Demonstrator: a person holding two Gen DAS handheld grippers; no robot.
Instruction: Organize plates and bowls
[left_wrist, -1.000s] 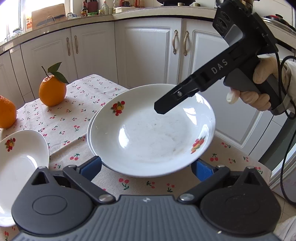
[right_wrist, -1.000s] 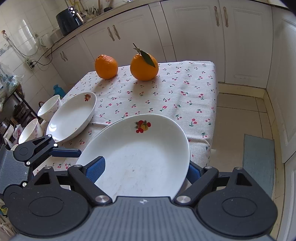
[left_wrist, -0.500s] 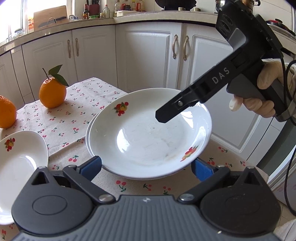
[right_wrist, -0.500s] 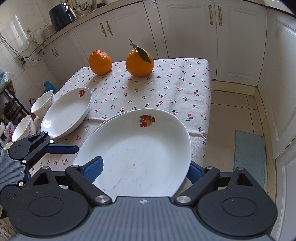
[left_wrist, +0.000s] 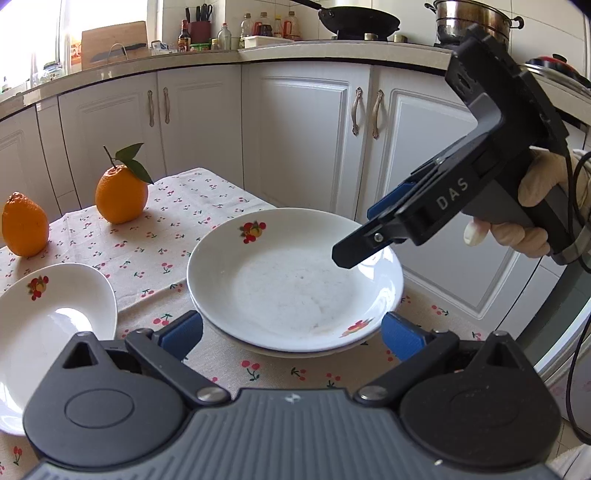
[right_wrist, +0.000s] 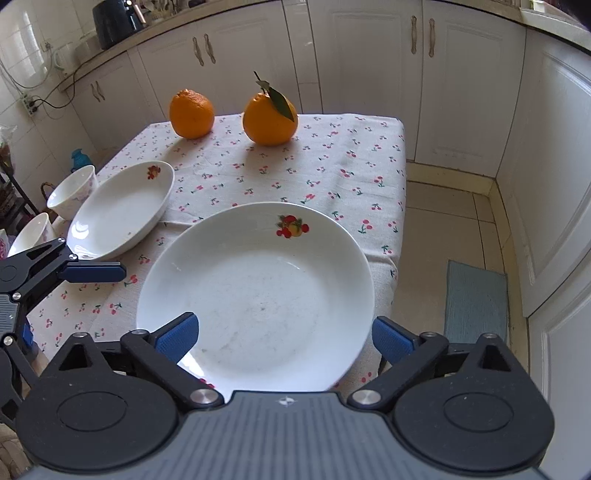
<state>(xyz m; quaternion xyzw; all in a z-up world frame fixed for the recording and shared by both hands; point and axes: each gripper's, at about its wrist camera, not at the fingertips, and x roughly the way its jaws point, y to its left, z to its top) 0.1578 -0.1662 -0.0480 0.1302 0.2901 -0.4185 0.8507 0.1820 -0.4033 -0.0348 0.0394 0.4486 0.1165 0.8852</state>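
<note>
The right gripper (right_wrist: 282, 338), its jaws just opened wide and empty, has released the plate (right_wrist: 255, 295) onto another at the table (left_wrist: 207, 210) edge; next, I judge, comes the deep plate (right_wrist: 122, 208) nearby.

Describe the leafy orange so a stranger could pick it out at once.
Find the table with the cherry-print cloth in front of the white cabinets. At its far end stand two oranges side by side, beyond the white plates. The one meant, the leafy orange, carries a stem with green leaves; the plain orange beside it carries none.
</note>
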